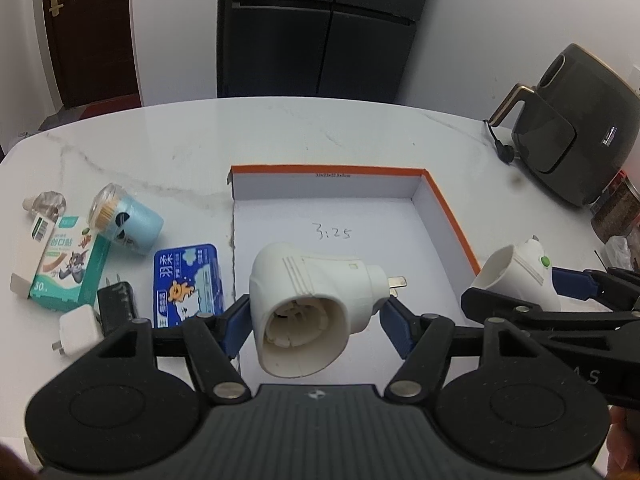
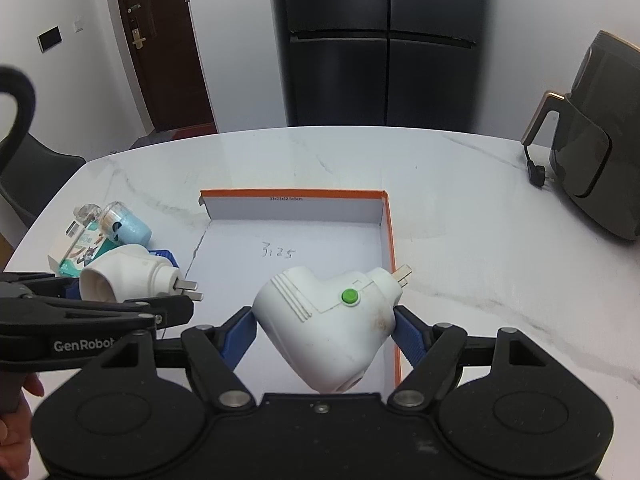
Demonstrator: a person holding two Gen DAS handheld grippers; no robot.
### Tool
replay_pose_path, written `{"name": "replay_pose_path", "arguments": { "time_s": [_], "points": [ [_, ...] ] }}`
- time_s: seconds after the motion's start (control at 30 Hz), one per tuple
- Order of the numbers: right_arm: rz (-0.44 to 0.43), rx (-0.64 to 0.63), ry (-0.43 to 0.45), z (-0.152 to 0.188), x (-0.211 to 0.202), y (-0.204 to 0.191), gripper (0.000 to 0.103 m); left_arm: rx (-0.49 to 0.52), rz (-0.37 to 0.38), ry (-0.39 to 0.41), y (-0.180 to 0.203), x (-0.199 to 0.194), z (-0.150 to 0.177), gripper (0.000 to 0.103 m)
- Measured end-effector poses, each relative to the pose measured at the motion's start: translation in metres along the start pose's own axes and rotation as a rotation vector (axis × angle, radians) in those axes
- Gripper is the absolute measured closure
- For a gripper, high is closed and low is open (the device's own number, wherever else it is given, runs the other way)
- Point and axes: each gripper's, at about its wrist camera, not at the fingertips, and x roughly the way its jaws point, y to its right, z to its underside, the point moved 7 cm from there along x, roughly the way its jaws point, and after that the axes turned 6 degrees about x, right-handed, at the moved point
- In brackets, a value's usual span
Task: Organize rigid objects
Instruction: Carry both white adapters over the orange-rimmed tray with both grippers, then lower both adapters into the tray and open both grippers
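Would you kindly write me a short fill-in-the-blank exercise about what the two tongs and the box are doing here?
1. The right tongs grip a white plug-in heater with a round ____ button.
2. The numbers written on the floor of the box read ____.
3. The rim of the box is coloured ____.
4. The left tongs hold a white plug-in unit whose metal prongs point toward the ____ box wall.

Missing words: green; 3:25; orange; right

Black refrigerator (image 1: 320, 28) behind table (image 1: 320, 136); air fryer (image 1: 576, 128) at right; brown door (image 1: 88, 28) at left.
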Motion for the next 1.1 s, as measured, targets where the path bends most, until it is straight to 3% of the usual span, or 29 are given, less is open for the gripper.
{"name": "replay_pose_path", "arguments": {
  "time_s": [1.1],
  "points": [
    [-0.001,0.022,-0.017,-0.077,0.075,0.002,0.015,0.013,-0.036,-0.015,-0.022,0.056,-0.053,0.034]
  ]
}}
